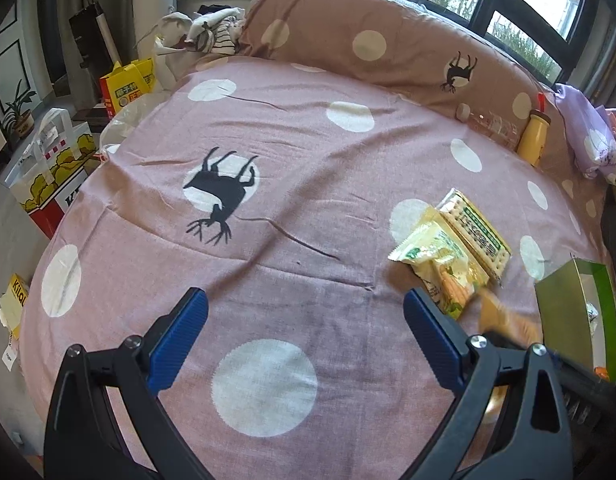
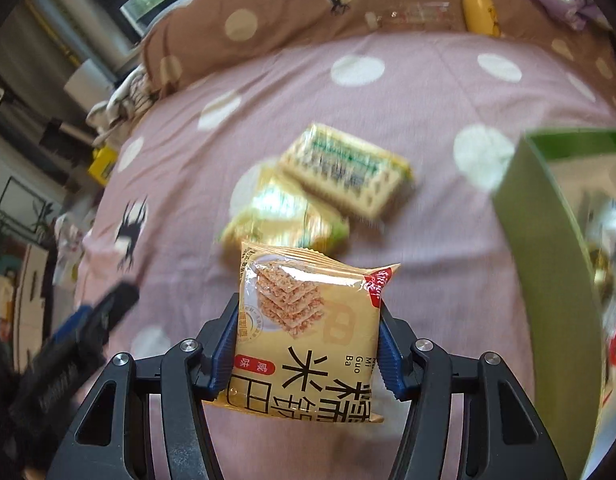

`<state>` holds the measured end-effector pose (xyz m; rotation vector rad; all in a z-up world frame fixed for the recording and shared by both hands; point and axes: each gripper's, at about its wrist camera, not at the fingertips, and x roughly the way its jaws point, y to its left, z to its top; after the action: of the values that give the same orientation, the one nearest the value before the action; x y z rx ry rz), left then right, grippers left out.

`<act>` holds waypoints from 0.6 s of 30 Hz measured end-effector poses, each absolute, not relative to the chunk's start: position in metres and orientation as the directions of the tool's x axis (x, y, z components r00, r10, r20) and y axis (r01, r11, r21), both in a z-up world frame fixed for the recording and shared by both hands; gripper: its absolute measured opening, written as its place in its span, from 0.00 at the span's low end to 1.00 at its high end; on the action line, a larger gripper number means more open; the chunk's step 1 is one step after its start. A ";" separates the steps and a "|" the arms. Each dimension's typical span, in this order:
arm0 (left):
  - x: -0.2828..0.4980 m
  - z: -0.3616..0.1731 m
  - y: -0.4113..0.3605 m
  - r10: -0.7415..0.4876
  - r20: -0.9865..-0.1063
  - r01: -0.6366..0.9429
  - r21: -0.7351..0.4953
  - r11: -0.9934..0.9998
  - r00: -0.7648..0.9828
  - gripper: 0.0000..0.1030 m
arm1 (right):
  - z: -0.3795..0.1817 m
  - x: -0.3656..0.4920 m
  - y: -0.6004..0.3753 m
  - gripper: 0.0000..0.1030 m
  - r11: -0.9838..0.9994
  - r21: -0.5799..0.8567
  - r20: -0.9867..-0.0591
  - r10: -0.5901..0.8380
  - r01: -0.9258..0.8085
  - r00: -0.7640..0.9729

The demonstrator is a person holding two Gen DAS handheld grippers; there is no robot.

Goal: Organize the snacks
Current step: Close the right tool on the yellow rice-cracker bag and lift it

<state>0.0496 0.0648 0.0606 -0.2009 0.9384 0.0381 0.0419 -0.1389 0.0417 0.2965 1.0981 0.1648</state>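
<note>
My right gripper (image 2: 306, 344) is shut on an orange rice-cracker packet (image 2: 308, 332), its blue pads pressing both side edges and holding it above the pink dotted bedspread (image 2: 428, 92). Beyond it lie a pale yellow snack pouch (image 2: 284, 216) and a cracker pack (image 2: 344, 170), side by side and touching. In the left wrist view the same pouch (image 1: 440, 256) and cracker pack (image 1: 476, 228) lie at the right, with the orange packet (image 1: 508, 320) blurred just behind my left gripper's right finger. My left gripper (image 1: 306, 322) stands open over bare bedspread. An open green box (image 2: 556, 248) stands at the right.
A brown dotted pillow (image 1: 368, 36) runs along the back, with a yellow bottle (image 1: 534, 136) and a clear bottle (image 1: 494, 126) against it. Bags and cartons (image 1: 56, 176) stand on the floor at the left. The green box (image 1: 576, 312) sits at the bedspread's right edge.
</note>
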 end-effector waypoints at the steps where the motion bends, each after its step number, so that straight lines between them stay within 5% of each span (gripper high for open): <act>1: 0.049 0.060 0.063 -0.063 -0.806 -0.112 -0.159 0.981 0.589 0.96 | 0.037 0.035 -0.139 0.59 0.945 0.326 -0.854 0.289 0.012 0.432; 7: 0.047 0.054 0.049 -0.165 -0.830 -0.053 -0.227 0.973 0.532 0.93 | 0.026 0.023 -0.148 0.64 0.956 0.286 -0.886 0.239 0.064 0.397; 15: 0.040 0.054 0.027 -0.199 -0.840 0.015 -0.222 0.975 0.504 0.88 | 0.046 0.017 -0.182 0.72 0.892 0.438 -0.804 0.334 0.109 0.493; 18: 0.038 0.053 0.016 -0.240 -0.845 0.059 -0.242 0.968 0.477 0.73 | 0.045 0.012 -0.195 0.72 0.847 0.513 -0.772 0.385 0.138 0.506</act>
<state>0.0377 0.0156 0.0530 -0.1893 1.0594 -0.1841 0.0121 -0.1954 0.0453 0.5658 1.0435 0.1586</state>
